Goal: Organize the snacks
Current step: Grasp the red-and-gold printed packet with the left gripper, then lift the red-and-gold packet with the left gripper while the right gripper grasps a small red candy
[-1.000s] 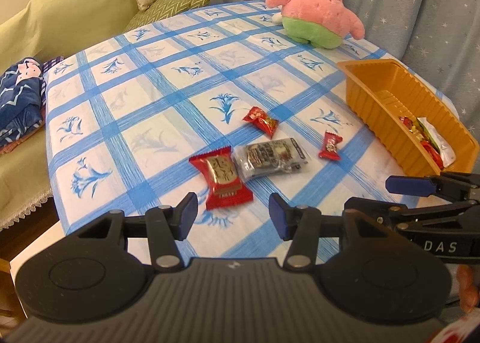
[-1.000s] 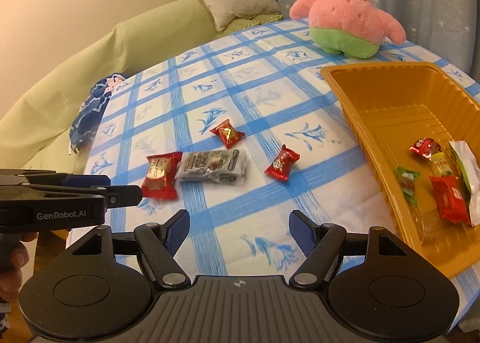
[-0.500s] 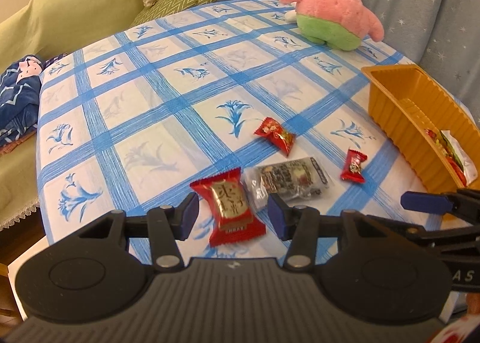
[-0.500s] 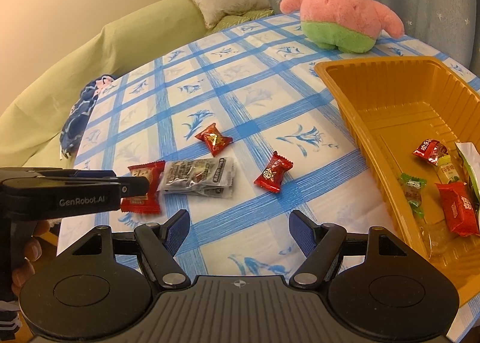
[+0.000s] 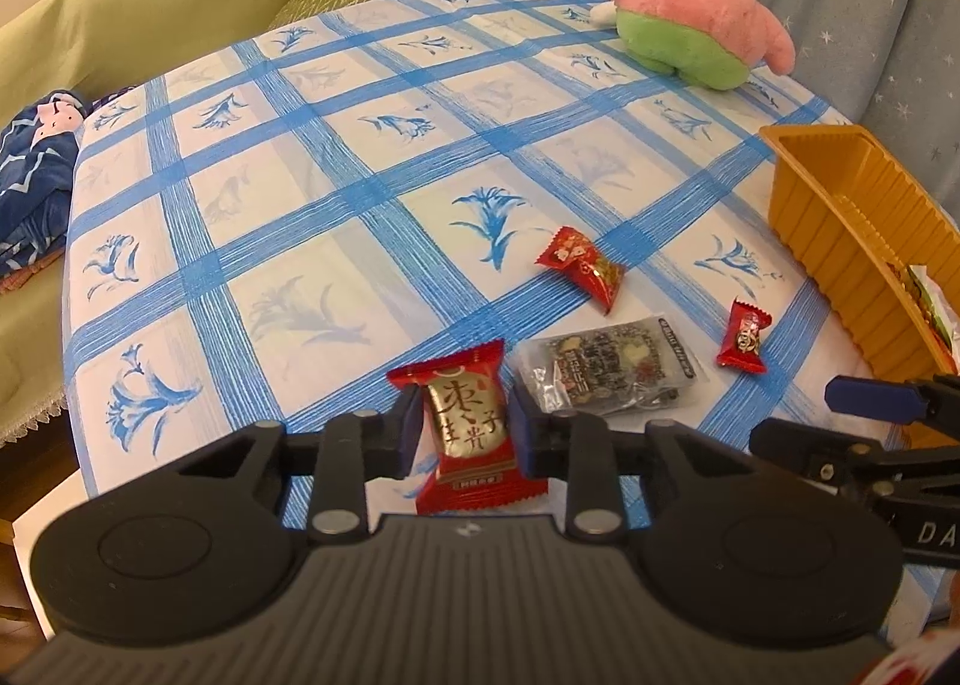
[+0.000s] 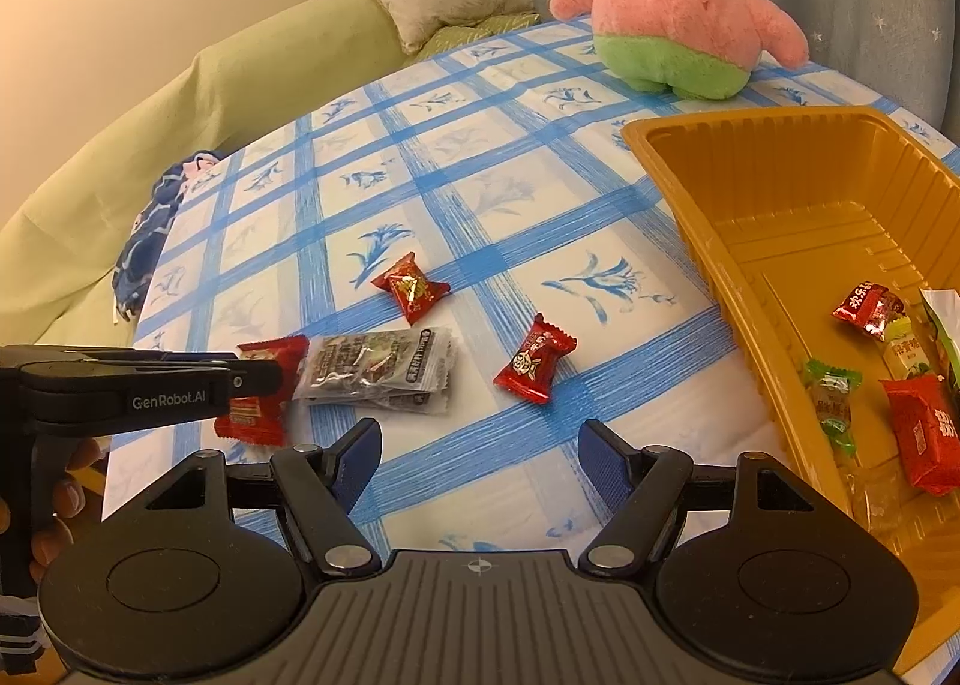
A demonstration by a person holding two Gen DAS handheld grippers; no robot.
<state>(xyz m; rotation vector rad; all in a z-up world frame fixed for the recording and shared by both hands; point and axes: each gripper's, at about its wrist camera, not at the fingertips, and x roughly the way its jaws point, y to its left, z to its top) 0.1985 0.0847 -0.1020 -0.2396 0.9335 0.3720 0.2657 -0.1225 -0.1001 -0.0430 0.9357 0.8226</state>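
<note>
My left gripper (image 5: 467, 426) is shut on a red snack packet with gold lettering (image 5: 471, 421) that lies near the table's front edge; it shows partly hidden in the right wrist view (image 6: 264, 385). Beside it lie a clear silver packet (image 5: 609, 370), a red candy (image 5: 744, 337) and another red candy (image 5: 579, 265). My right gripper (image 6: 480, 463) is open and empty, above the cloth left of the orange tray (image 6: 678, 187), which holds several snacks.
A pink star plush (image 6: 678, 19) stands at the table's far side. A green sofa (image 5: 120, 19) with a cushion and a blue cloth lies beyond the left edge. The blue checked tablecloth (image 5: 360, 157) covers the table.
My left gripper moved forward and down over the red gold-lettered packet and its jaws closed on it. My right gripper drifted slightly and stayed open.
</note>
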